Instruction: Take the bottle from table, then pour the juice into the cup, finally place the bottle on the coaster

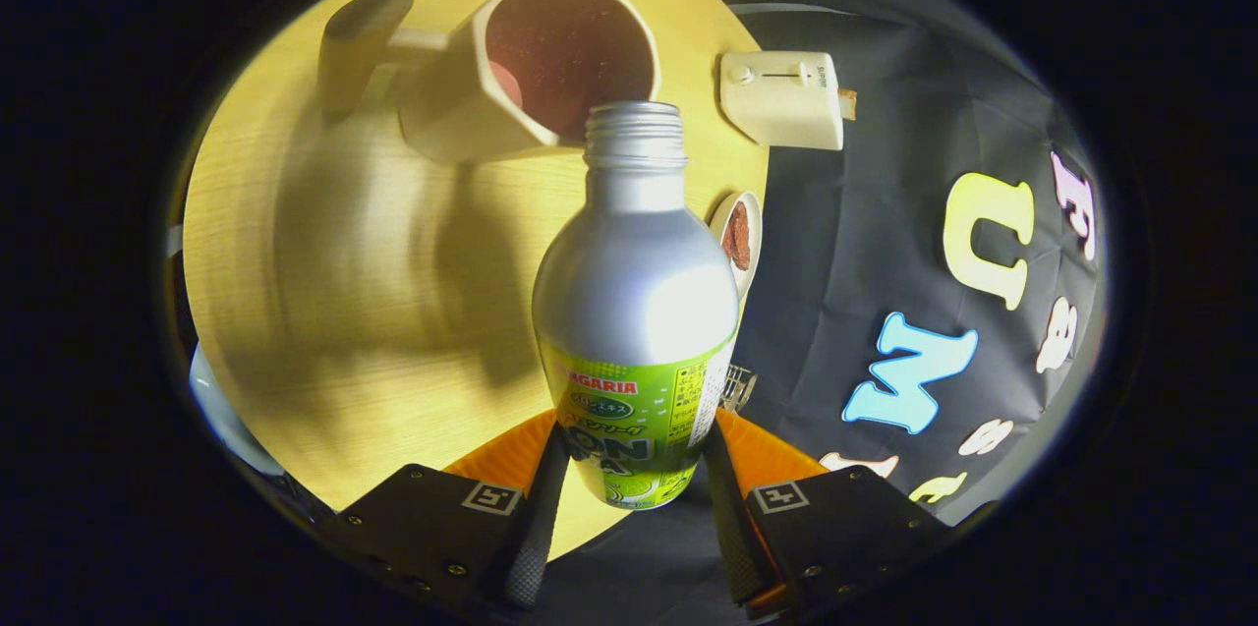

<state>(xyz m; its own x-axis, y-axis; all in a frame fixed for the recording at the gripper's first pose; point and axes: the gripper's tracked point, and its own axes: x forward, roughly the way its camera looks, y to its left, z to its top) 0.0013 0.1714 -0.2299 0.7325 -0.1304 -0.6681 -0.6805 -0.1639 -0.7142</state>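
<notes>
Your table (pixel 324 312) lies tilted across the view, its pale wood grain running under long shadows, and on it the cup (pixel 531 66) stands with a handle stub on its left side and its mouth turned toward you, the inside dark and showing no clear sign of juice. Just ahead of that rim you hold the bottle (pixel 637 312), uncapped, its threaded neck pointing at the cup's near edge, while your gripper (pixel 634 498) is clamped on the labelled lower body with one finger pressing each side. To the right of the neck a cream, toaster-like box (pixel 783 97) sits at the table's edge, and below it a small round dish (pixel 739 238) with something brown in it, possibly the coaster, peeps out from behind the bottle's shoulder. By the look of it you are at the pour: the bottle is lifted and leaning, the mouth nearly over the cup. Your next move calls for bringing the neck squarely above the opening and tipping further without loosening the squeeze, lest juice fall short onto the wood
</notes>
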